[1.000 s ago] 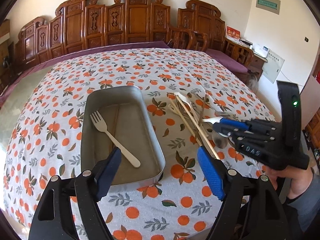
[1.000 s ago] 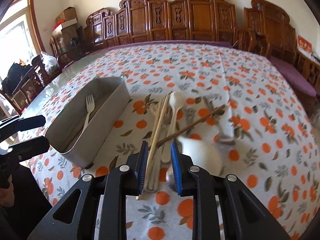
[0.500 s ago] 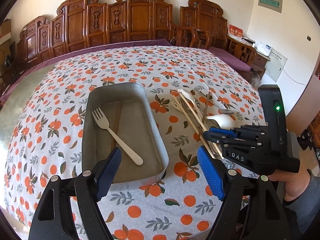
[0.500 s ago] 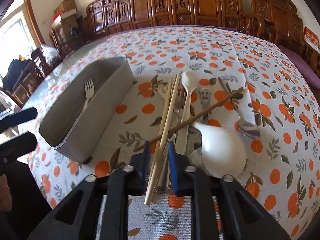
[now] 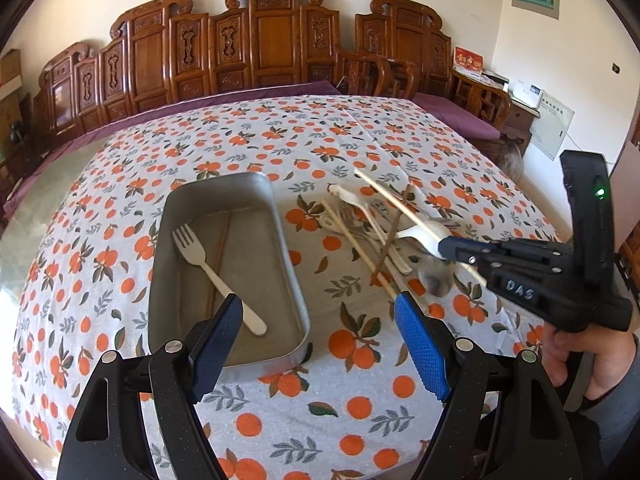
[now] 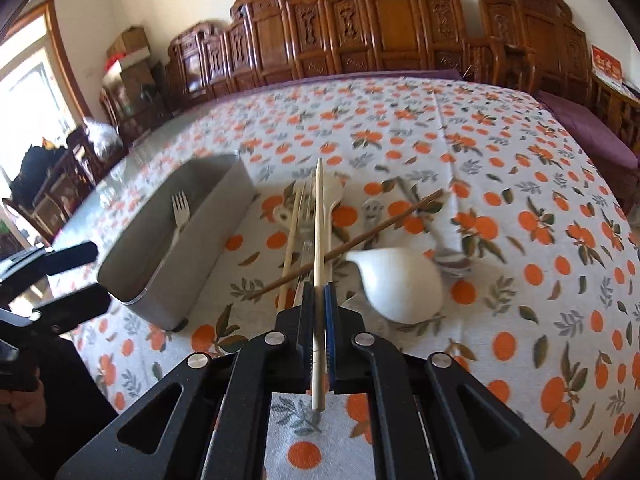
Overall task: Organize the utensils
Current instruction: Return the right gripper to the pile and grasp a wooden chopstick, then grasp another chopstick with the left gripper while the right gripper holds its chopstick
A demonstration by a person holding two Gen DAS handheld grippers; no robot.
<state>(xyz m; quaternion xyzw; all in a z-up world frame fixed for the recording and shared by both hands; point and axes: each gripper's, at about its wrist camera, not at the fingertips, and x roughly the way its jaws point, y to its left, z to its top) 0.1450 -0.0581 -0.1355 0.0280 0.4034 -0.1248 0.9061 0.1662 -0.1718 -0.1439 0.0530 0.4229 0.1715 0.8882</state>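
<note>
**Pale chopstick clamped, tray rim close by**

Right gripper (image 6: 319, 292) pinched tight on one pale chopstick (image 6: 318, 232), stick jutting forward above the utensil pile (image 6: 316, 220). Left gripper (image 5: 318, 320) spread wide, empty, over the near end of the metal tray (image 5: 288, 248). Just right of the tray: pile, dark chopstick (image 6: 348, 244) crossing it, white ladle (image 6: 400, 284). Inside the tray: white fork (image 5: 212, 272). Beyond the tray, bare orange-print tablecloth (image 5: 280, 136); farther, carved wooden chairs (image 5: 276, 40) along the wall.

Black gripper frames (image 5: 532, 276), blue ribbed pads (image 5: 422, 354), silver screws, "DAS" marking, green LED.
</note>
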